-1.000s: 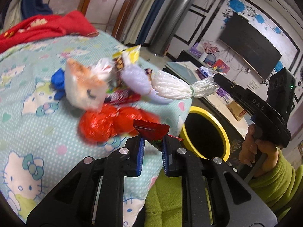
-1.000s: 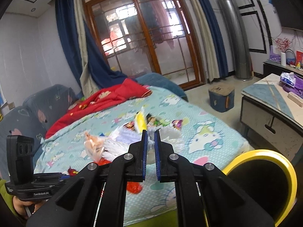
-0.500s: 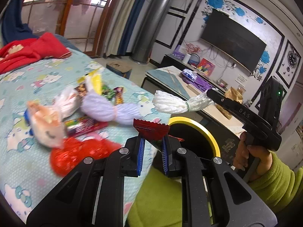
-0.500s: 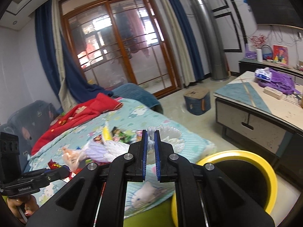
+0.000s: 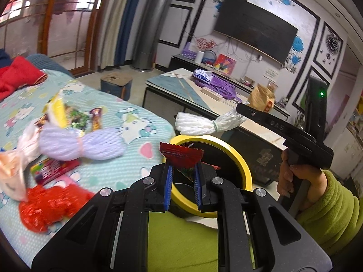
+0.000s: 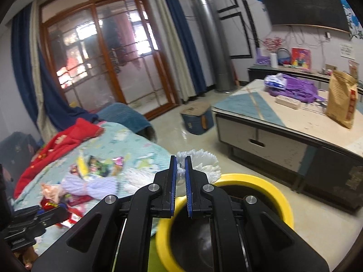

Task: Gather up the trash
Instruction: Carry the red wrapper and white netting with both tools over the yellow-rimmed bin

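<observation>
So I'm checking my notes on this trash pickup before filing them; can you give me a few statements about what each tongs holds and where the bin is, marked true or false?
1. The left tongs grip a red crinkle-edged foil wrapper. True.
2. The right tongs are empty. False: they are shut on a white foam net sleeve tied with a band.
3. The yellow-rimmed black bin stands on the floor beside the bed. True.
4. The lilac foam net sleeve is already in the bin. False: it lies on the teal cartoon-cat bedsheet.
5. The brown paper bag sits on the bed. False: it stands on the low table.
</observation>
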A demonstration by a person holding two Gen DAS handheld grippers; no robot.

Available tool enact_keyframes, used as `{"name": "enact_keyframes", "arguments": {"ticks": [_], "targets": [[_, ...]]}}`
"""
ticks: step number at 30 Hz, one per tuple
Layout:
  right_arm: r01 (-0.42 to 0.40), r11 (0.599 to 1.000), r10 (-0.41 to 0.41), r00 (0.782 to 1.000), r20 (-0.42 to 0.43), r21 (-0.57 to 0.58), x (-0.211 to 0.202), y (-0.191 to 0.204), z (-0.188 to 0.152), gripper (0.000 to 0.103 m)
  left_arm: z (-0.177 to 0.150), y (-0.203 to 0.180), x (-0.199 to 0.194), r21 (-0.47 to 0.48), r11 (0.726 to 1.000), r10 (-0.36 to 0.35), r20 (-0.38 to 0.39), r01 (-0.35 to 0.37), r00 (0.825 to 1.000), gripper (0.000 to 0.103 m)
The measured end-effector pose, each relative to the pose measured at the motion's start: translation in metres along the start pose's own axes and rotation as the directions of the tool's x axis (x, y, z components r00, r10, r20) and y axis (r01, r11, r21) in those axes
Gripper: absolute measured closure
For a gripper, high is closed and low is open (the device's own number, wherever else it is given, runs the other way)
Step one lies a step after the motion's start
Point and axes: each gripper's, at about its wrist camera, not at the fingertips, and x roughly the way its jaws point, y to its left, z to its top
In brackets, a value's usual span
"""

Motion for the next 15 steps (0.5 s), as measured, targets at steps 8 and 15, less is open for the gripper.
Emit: {"name": "enact_keyframes", "arguments": {"ticks": [8, 15], "targets": [[0.074, 0.996, -0.072, 0.997, -0.036, 0.059, 0.000, -0.031, 0.002, 0.095, 0.010, -0.019, 0.024, 0.064, 0.998, -0.027, 0.000, 0.027, 1.000, 0.092], [0.105, 0.991, -0.100, 0.993, -0.055, 0.086, -0.004, -0.049, 0.003, 0.095, 0.009, -0.038, 0.050, 0.087, 0.994, -0.058, -0.023, 0.060, 0.998, 0.092]]}}
